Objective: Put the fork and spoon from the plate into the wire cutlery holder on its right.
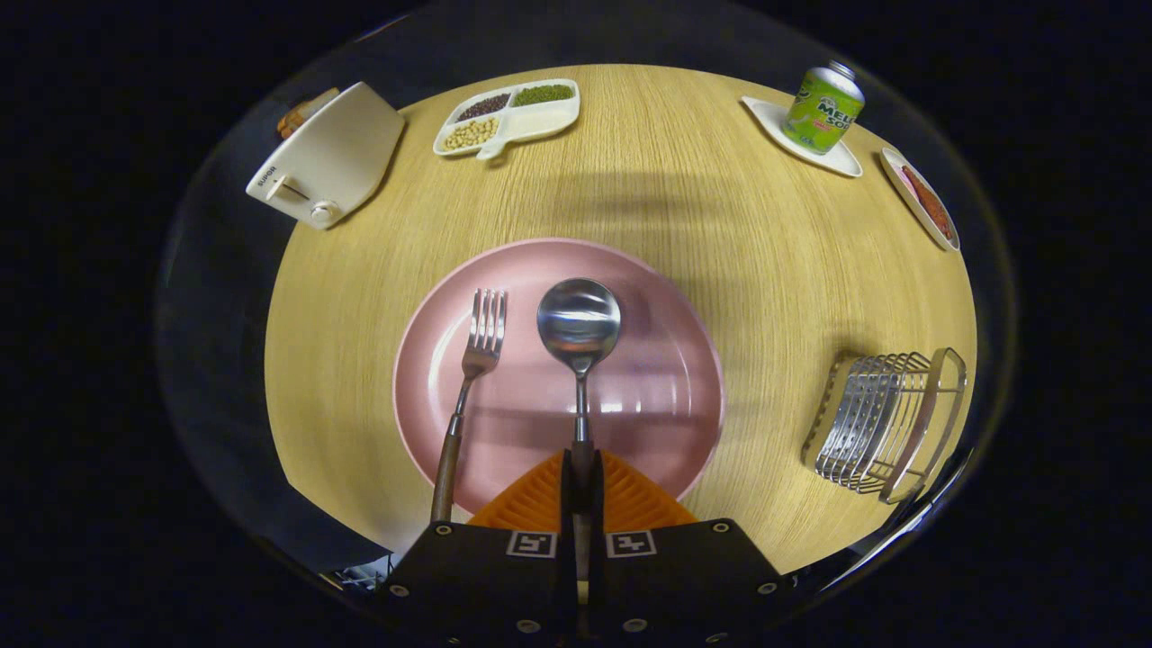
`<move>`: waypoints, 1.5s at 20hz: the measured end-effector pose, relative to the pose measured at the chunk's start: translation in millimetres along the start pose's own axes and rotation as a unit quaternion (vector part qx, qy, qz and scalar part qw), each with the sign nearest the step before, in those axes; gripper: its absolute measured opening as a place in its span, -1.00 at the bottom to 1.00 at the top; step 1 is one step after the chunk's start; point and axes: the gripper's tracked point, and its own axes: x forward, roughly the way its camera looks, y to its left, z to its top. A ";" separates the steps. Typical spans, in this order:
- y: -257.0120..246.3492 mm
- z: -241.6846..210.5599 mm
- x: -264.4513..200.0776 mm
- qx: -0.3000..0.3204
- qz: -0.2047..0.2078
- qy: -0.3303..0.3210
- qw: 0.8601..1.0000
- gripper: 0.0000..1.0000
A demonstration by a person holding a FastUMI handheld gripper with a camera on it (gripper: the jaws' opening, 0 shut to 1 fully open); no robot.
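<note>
The spoon (pixel 579 335) lies on the pink plate (pixel 670 396) with its long axis running straight away from the gripper (pixel 582 490): bowl at the far end near the plate's middle, wooden handle coming back over the plate's near rim and into the narrow gap between the 2 orange fingers (pixel 526 508). The fingers stand drawn close on either side of that handle and appear to pinch it, so I judge the spoon gripped at its handle end, though whether it has left the plate I cannot tell.

The fork (pixel 470 396) lies just beside the spoon on its left, nearly parallel, tines pointing away, its wooden handle crossing the plate's near-left rim toward the table's near edge. It is apart from the fingers and untouched.

The wire cutlery holder (pixel 886 423) stands well apart to the right of the plate, by the table's near-right edge, seemingly empty. The coming move turns on this: the holder lies squarely off to the right of the fingers, so the spoon must swing sideways and be tipped from lying flat to fit in.

Along the table's far edge sit a toaster (pixel 328 162), a divided dish (pixel 508 117) and a can (pixel 823 108) on a coaster.
</note>
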 end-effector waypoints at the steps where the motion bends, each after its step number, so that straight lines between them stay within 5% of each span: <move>1: -2.2 0.0 -10.2 0.007 0.007 -0.009 1.000 -0.89; 14: -127.3 -16.3 -123.0 0.028 -0.055 -0.093 0.994 -0.89; 21: -167.3 -38.4 -125.5 0.076 -0.037 -0.027 0.996 -0.89; 30: -177.4 -51.4 -101.5 0.053 -0.016 0.087 0.995 -0.89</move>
